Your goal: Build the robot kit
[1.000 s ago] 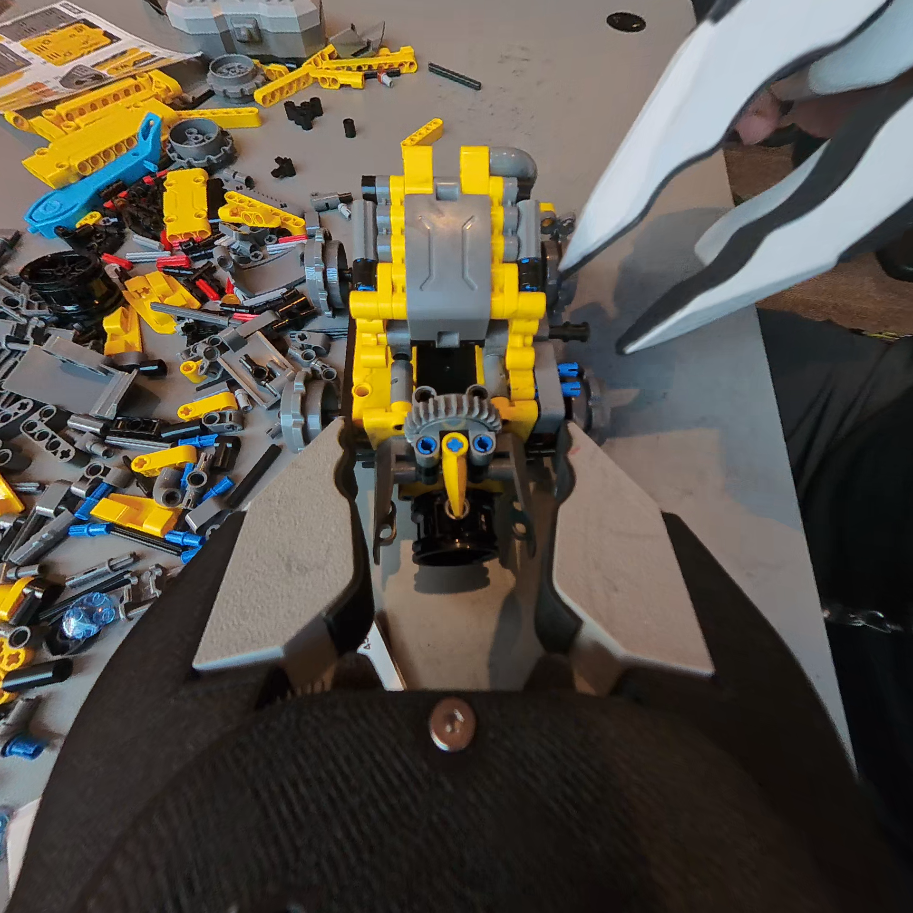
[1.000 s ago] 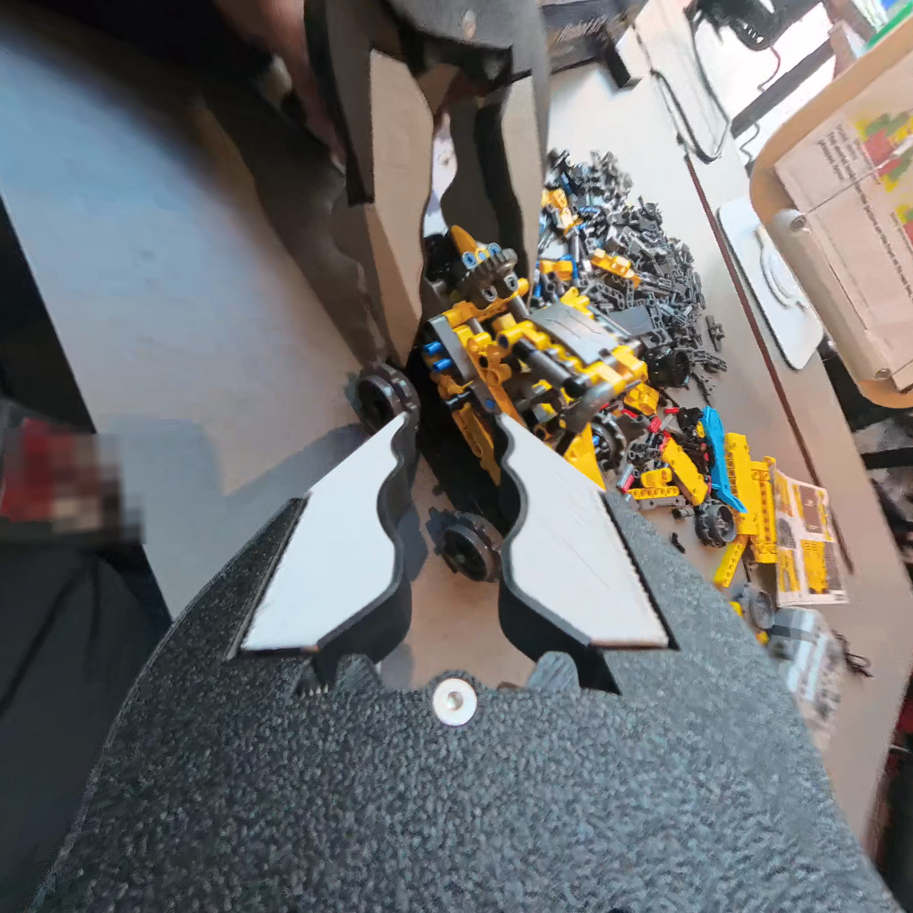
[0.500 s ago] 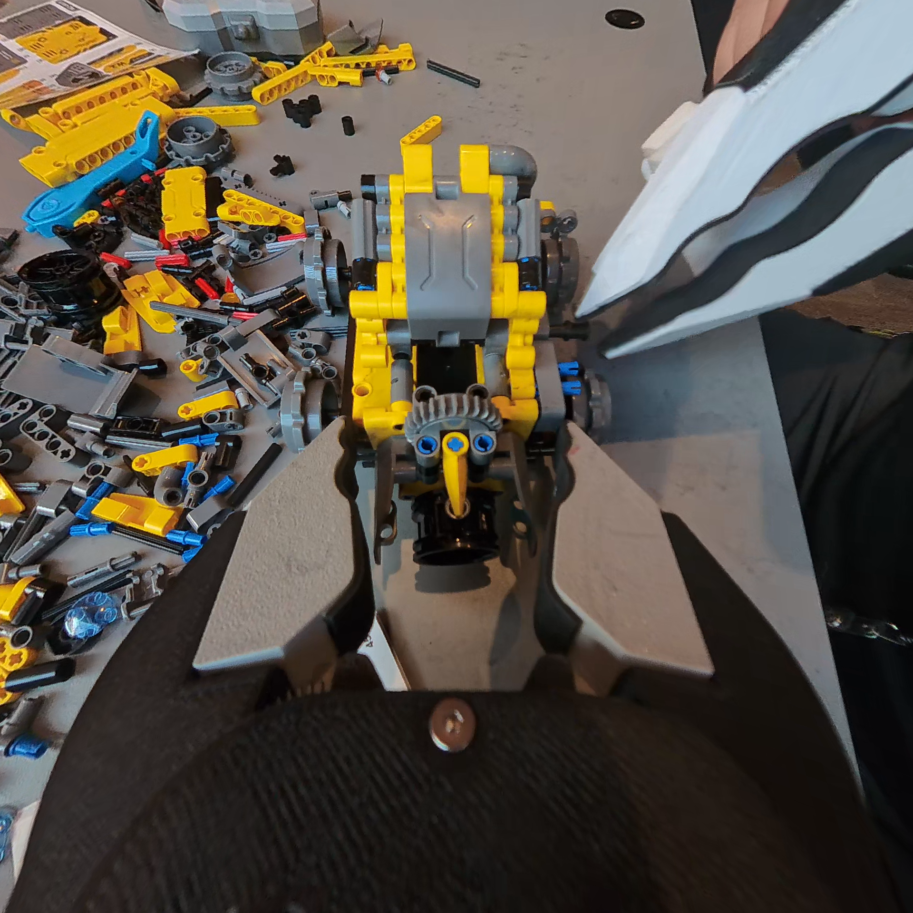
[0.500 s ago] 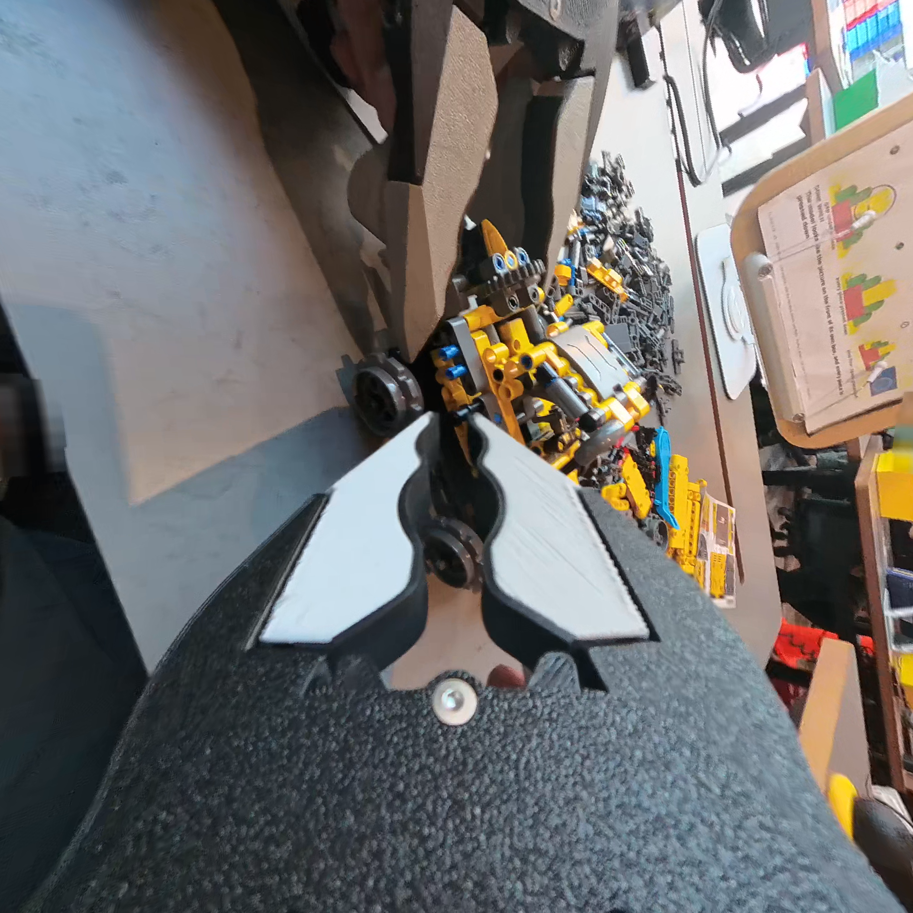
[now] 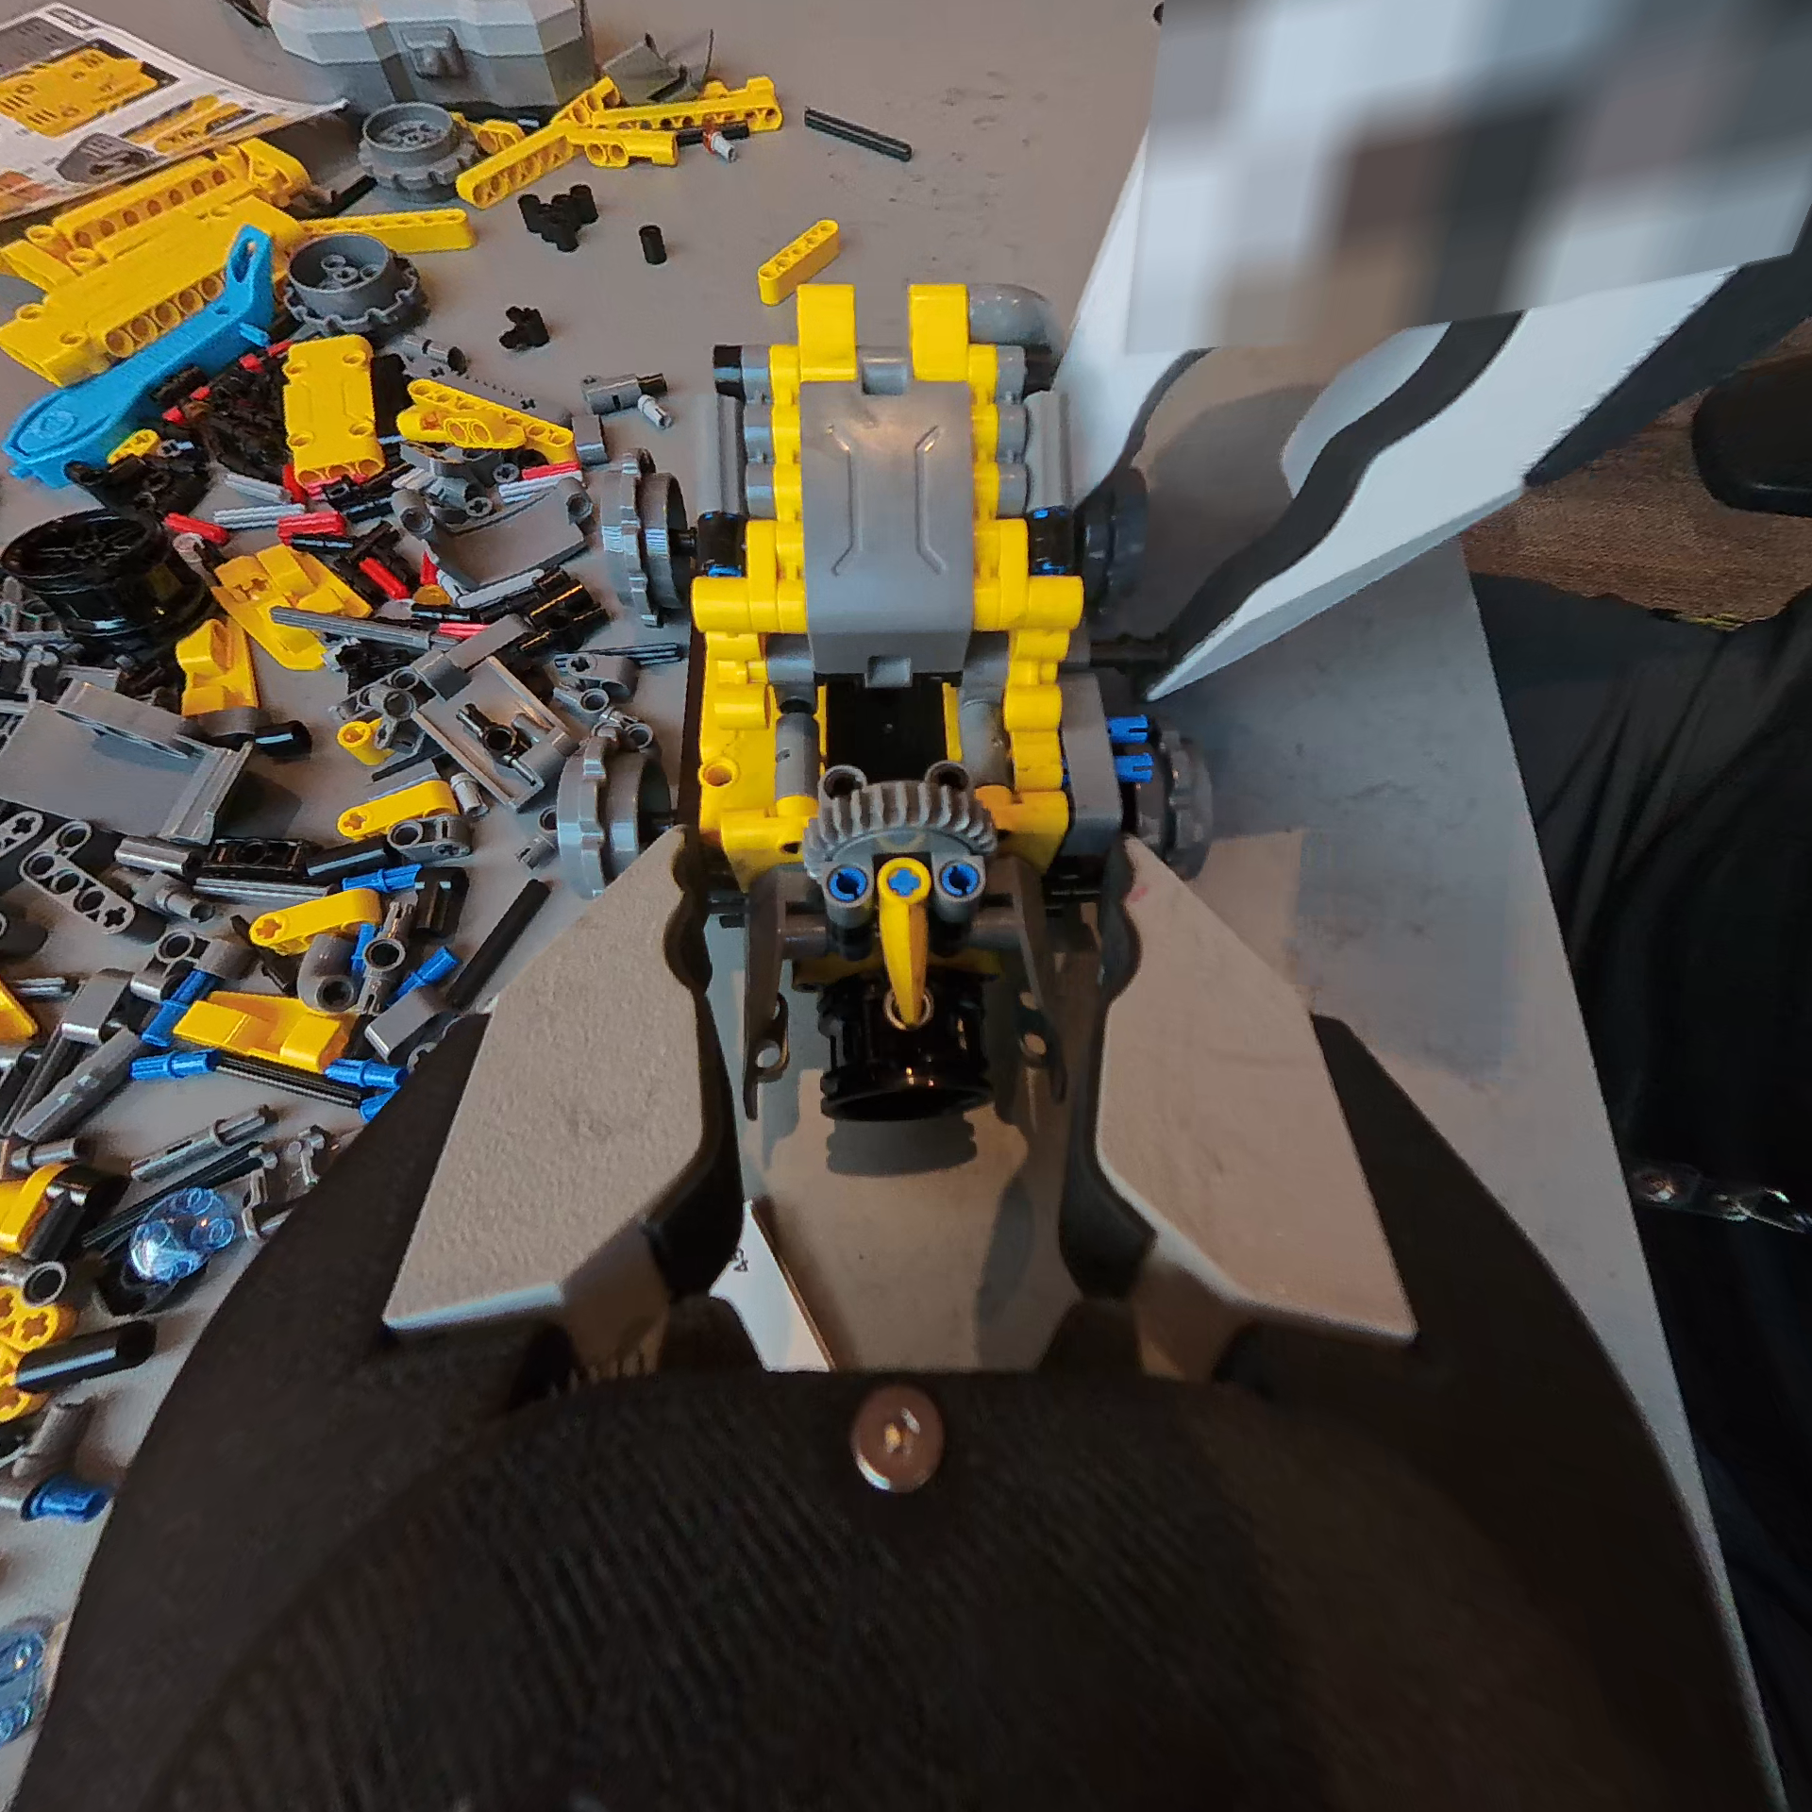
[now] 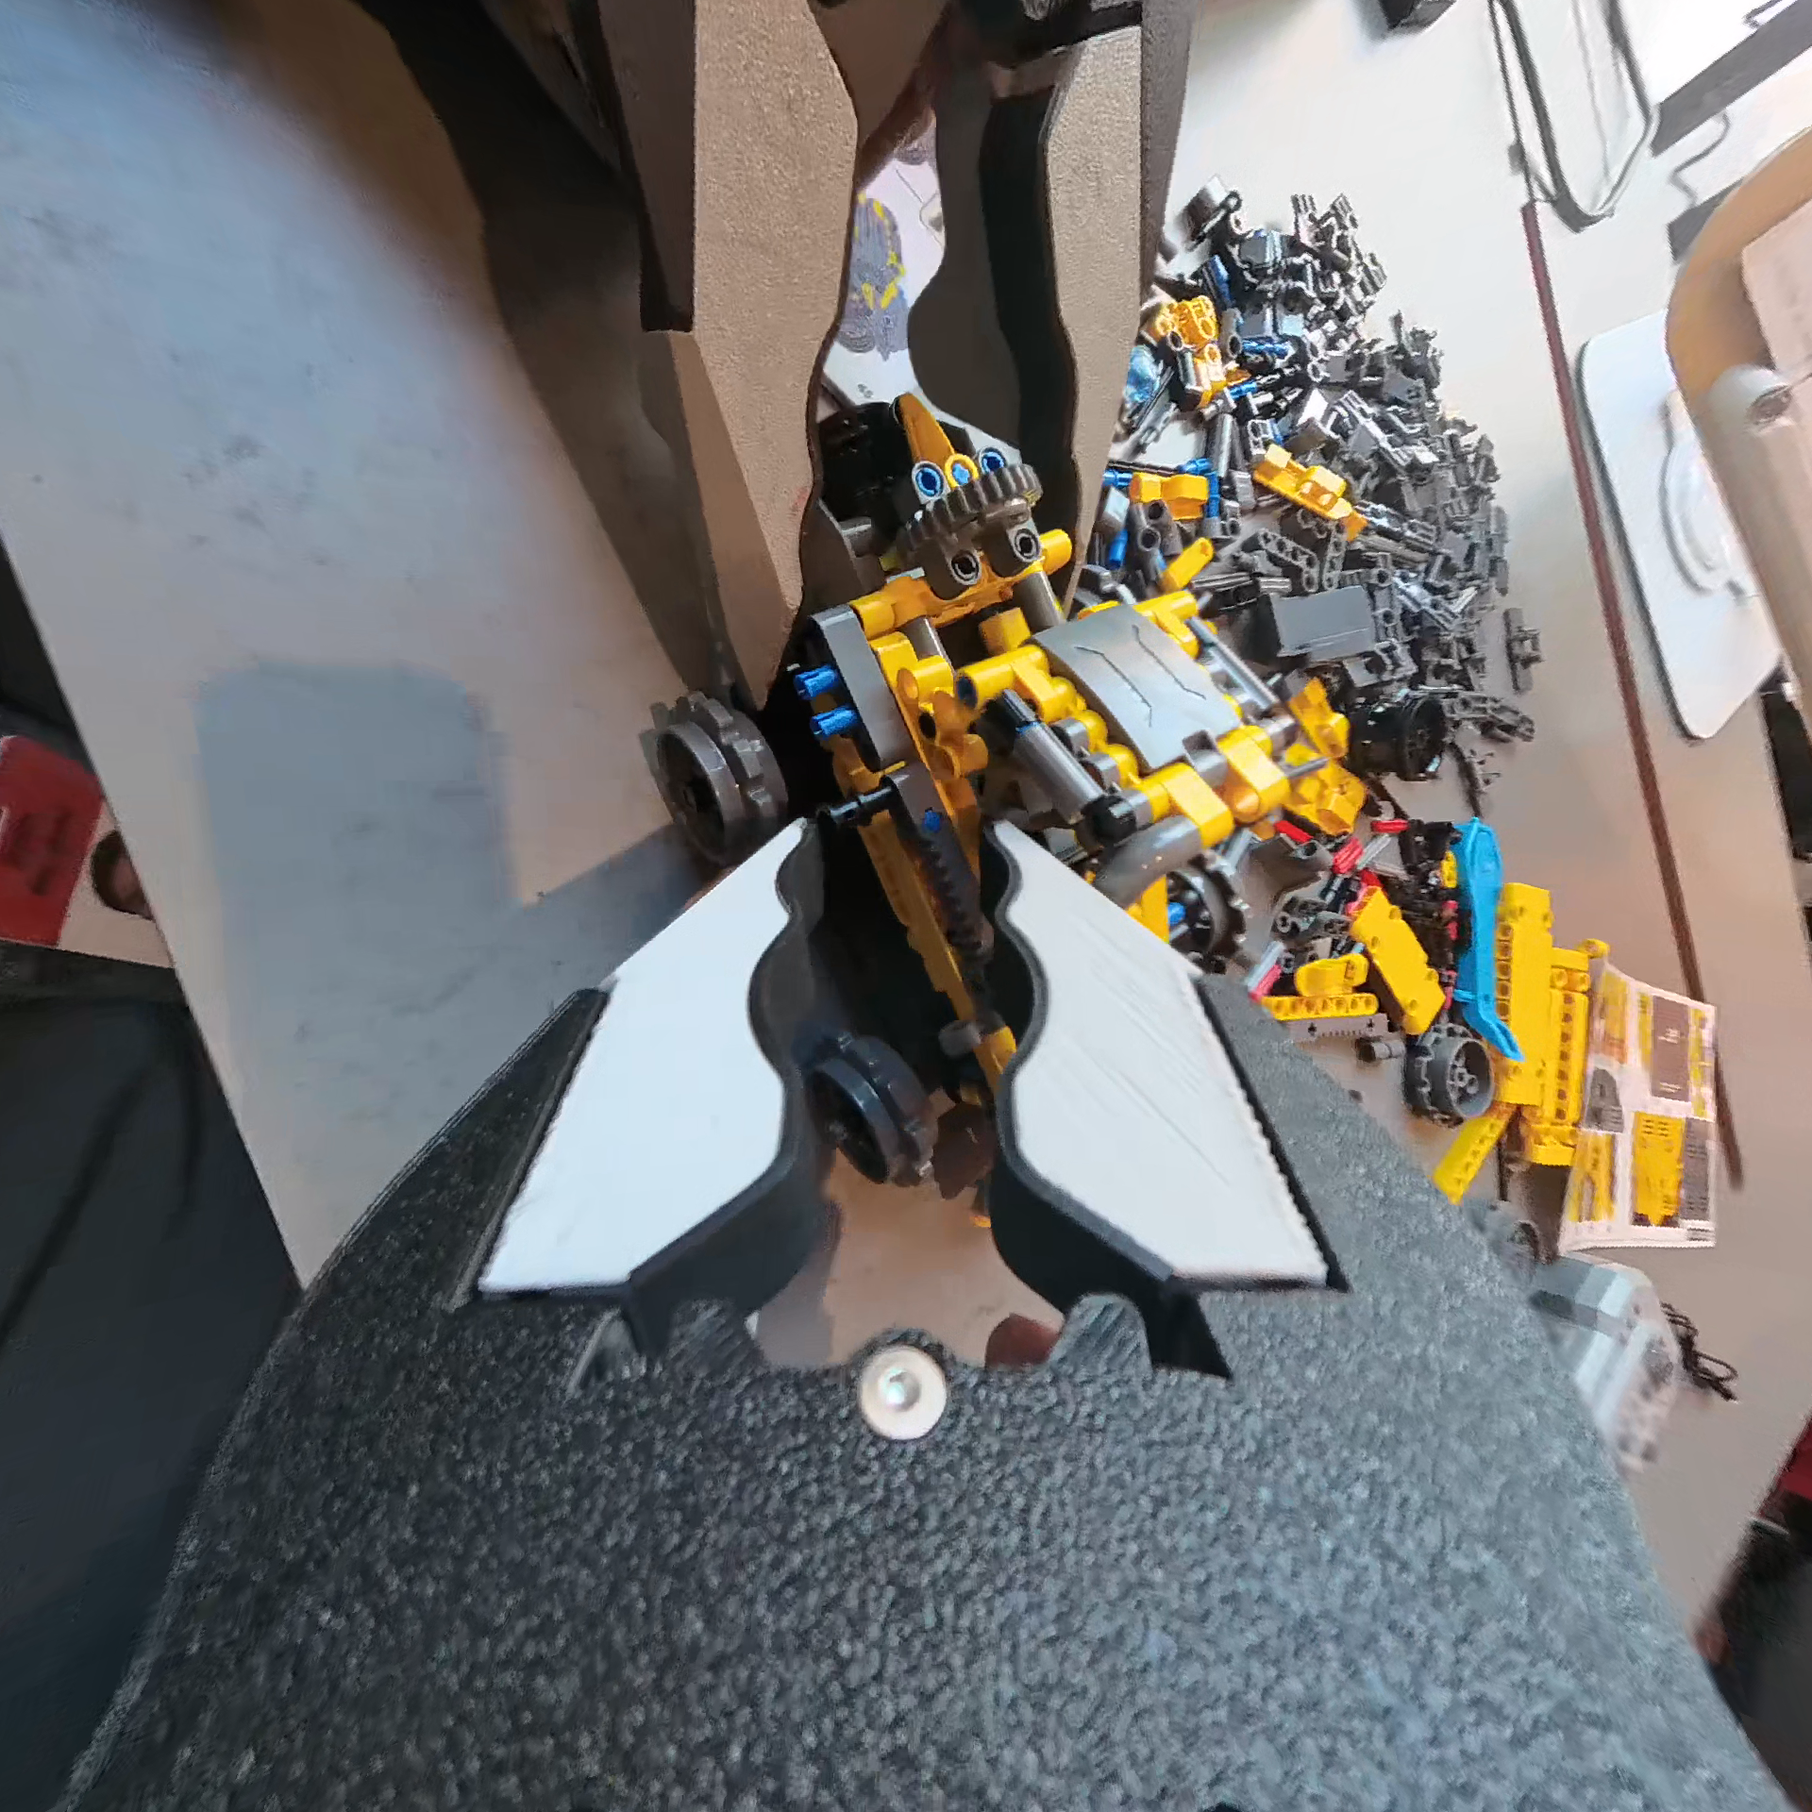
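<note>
Left gripper (image 5: 897,873) clamped around yellow brick vehicle's (image 5: 882,588) front on grey table (image 5: 1353,882). Right gripper (image 6: 897,863) spread, straddling its side rail. Could easily pop the dark wheel (image 6: 868,1103) off its axle if squeezed crooked.

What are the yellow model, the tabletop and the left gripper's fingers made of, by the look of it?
Yellow model: moulded plastic by the look, glossy with crisp edges and highlights on the grey hood panel.
Tabletop: grey, matte, scuffed and smudged; laminate or painted board, can't tell which.
Left gripper fingers: flat grey faces with a fine grainy texture, dark wavy inner edging; probably printed plastic with a softer liner, uncertain.
</note>
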Demonstrator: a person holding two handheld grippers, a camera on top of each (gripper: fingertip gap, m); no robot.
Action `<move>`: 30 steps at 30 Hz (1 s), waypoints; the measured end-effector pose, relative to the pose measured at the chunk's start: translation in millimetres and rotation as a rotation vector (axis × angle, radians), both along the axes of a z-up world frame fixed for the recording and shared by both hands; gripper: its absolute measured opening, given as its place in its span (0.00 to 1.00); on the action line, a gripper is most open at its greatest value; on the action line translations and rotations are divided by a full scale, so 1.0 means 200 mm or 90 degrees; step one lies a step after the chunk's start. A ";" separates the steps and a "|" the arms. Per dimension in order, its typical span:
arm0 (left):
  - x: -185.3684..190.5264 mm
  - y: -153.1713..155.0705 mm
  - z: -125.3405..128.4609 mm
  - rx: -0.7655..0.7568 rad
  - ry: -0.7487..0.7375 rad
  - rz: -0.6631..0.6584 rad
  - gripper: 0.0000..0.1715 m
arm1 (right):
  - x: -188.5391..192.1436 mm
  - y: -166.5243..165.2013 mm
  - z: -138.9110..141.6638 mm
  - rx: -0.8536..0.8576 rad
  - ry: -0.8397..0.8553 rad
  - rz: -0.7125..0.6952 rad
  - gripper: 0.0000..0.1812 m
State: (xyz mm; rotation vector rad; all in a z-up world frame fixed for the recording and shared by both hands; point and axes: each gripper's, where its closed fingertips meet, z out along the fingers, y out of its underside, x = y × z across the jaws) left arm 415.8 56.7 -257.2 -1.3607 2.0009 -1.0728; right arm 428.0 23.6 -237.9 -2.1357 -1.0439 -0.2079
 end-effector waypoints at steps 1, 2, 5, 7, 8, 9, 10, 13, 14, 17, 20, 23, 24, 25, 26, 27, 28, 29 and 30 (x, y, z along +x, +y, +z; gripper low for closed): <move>0.00 0.00 0.00 0.000 0.000 0.000 0.45 | -0.01 0.00 0.00 -0.006 0.016 0.007 0.17; 0.00 0.00 0.00 -0.001 0.000 -0.001 0.45 | -0.01 -0.01 0.00 -0.008 0.026 0.014 0.18; 0.00 0.00 0.00 -0.002 -0.001 -0.002 0.45 | -0.01 -0.01 0.00 -0.005 0.037 0.026 0.18; 0.00 0.00 0.00 -0.003 -0.001 -0.002 0.45 | -0.02 -0.02 0.00 -0.013 0.039 0.037 0.22; 0.00 0.00 0.00 -0.003 -0.001 -0.003 0.45 | -0.02 -0.02 0.00 -0.012 0.040 0.039 0.21; 0.00 0.00 0.00 -0.003 -0.001 -0.003 0.45 | -0.02 -0.03 0.00 -0.012 0.046 0.040 0.21; 0.00 0.00 0.00 -0.003 -0.001 -0.003 0.45 | -0.02 -0.02 0.00 -0.013 0.055 0.039 0.20; 0.00 0.00 0.00 -0.003 -0.001 -0.003 0.45 | -0.02 -0.02 0.01 -0.014 0.078 0.033 0.16; 0.00 0.00 0.00 -0.004 -0.002 -0.003 0.45 | -0.02 -0.02 0.01 -0.013 0.084 0.035 0.16; 0.00 0.00 0.00 -0.004 -0.001 -0.003 0.45 | -0.03 -0.02 0.02 -0.014 0.113 0.042 0.15; 0.00 0.00 0.00 -0.004 -0.001 -0.001 0.46 | -0.03 -0.02 0.02 -0.011 0.135 0.051 0.15; 0.00 0.00 0.00 -0.004 -0.002 -0.002 0.45 | -0.04 -0.02 0.02 -0.016 0.159 0.054 0.15; 0.00 0.00 0.00 -0.003 -0.002 -0.002 0.45 | -0.04 -0.02 0.02 -0.015 0.163 0.055 0.15; 0.00 0.00 0.00 -0.003 -0.002 -0.003 0.45 | -0.04 -0.02 0.02 -0.014 0.169 0.056 0.14; 0.00 0.00 0.00 -0.003 -0.002 -0.003 0.45 | -0.04 -0.02 0.02 -0.012 0.175 0.059 0.14; 0.00 0.00 0.00 -0.004 -0.002 -0.004 0.46 | -0.04 -0.02 0.02 -0.011 0.179 0.062 0.14; 0.00 0.00 0.00 -0.004 -0.002 -0.006 0.45 | -0.04 -0.02 0.02 -0.010 0.180 0.068 0.14; 0.00 0.00 0.00 -0.004 -0.002 -0.007 0.45 | -0.04 -0.03 0.02 -0.010 0.179 0.074 0.14; 0.00 0.00 0.00 -0.005 -0.002 -0.007 0.45 | -0.04 -0.03 0.02 -0.012 0.178 0.081 0.14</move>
